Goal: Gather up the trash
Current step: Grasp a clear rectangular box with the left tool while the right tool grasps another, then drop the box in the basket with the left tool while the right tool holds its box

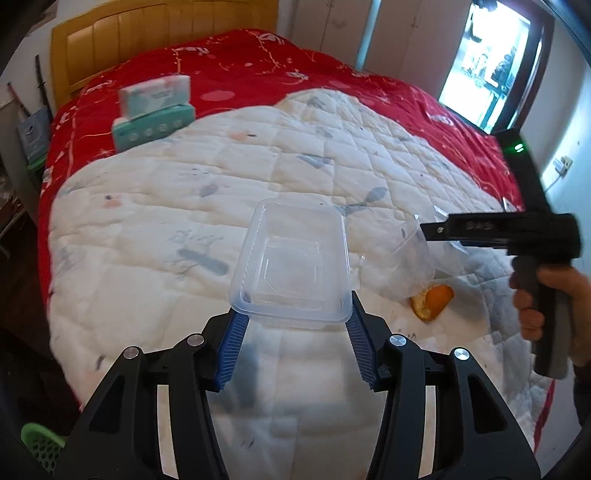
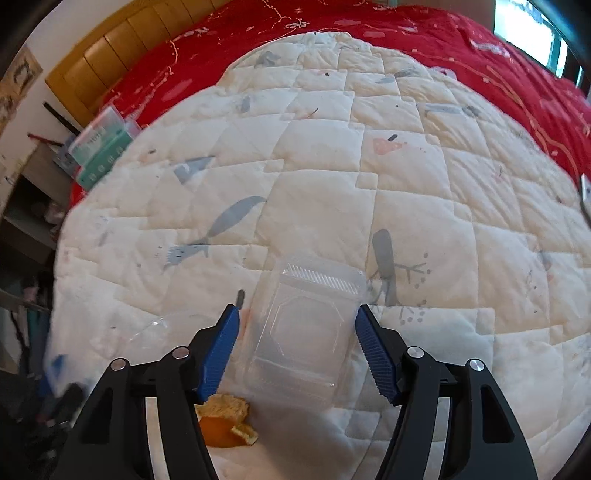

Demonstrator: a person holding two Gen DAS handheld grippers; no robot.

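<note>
My left gripper [image 1: 293, 306] is shut on the near end of a clear rectangular plastic tub [image 1: 291, 258], held above the white quilt [image 1: 147, 229]. My right gripper [image 2: 297, 314] is open, its blue fingers on either side of a clear plastic clamshell lid [image 2: 303, 332]; whether they touch it I cannot tell. An orange peel [image 2: 225, 421] lies on the quilt under the right gripper's left finger; it also shows in the left wrist view [image 1: 432, 301], below the clear lid [image 1: 410, 266] at the right gripper's tip.
A red embroidered bedspread [image 1: 240, 62] lies under the quilt. Stacked tissue packs [image 1: 155, 110] sit near the yellow headboard [image 1: 147, 29]. A green mesh basket [image 1: 40, 446] is at the bed's near left edge. A bright window [image 1: 487, 66] is at the far right.
</note>
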